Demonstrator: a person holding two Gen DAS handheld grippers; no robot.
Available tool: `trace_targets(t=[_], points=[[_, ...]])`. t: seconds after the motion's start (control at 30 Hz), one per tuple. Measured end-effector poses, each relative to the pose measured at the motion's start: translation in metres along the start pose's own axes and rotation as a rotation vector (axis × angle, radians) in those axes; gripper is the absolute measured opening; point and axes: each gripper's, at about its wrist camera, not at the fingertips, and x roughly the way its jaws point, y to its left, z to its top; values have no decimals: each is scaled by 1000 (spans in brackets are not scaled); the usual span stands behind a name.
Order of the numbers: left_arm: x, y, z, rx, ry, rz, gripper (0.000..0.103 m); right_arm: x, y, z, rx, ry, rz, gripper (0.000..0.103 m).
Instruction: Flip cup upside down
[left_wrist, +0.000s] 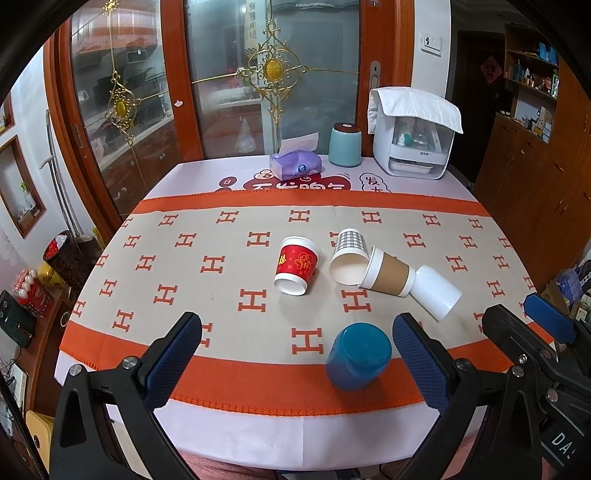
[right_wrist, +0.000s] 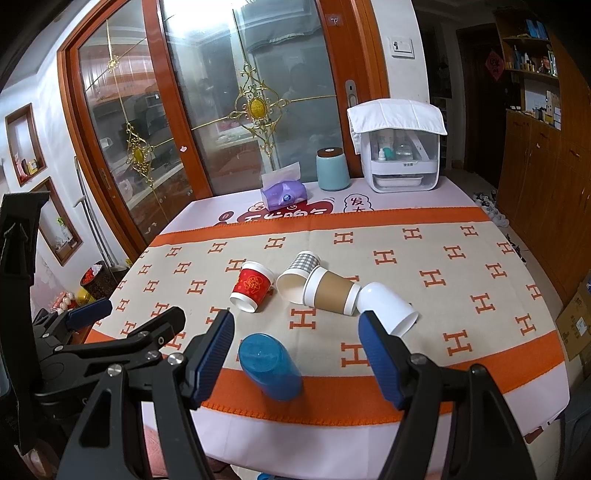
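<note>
A blue plastic cup (left_wrist: 358, 355) stands upside down near the table's front edge, base up; it also shows in the right wrist view (right_wrist: 269, 365). Behind it lie a red paper cup (left_wrist: 297, 265), a checked cup (left_wrist: 348, 256), a brown-sleeved cup (left_wrist: 387, 272) and a white cup (left_wrist: 436, 291), all on their sides; the brown-sleeved cup's rim touches the checked cup's mouth. My left gripper (left_wrist: 295, 336) is open and empty, above the front edge, left of the blue cup. My right gripper (right_wrist: 297, 338) is open and empty, with the blue cup low between its fingers.
The table carries an orange and beige H-patterned cloth (left_wrist: 184, 266). At the back stand a purple tissue pack (left_wrist: 295, 164), a light blue canister (left_wrist: 345, 144) and a white appliance with a cloth on top (left_wrist: 413, 140). Glass doors are behind; a wooden cabinet is to the right.
</note>
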Motion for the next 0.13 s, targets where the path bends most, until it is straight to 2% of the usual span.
trace_targets(t=[0.13], points=[[0, -1, 1, -1, 0, 0, 102, 0, 0, 0, -1, 0, -2, 70]])
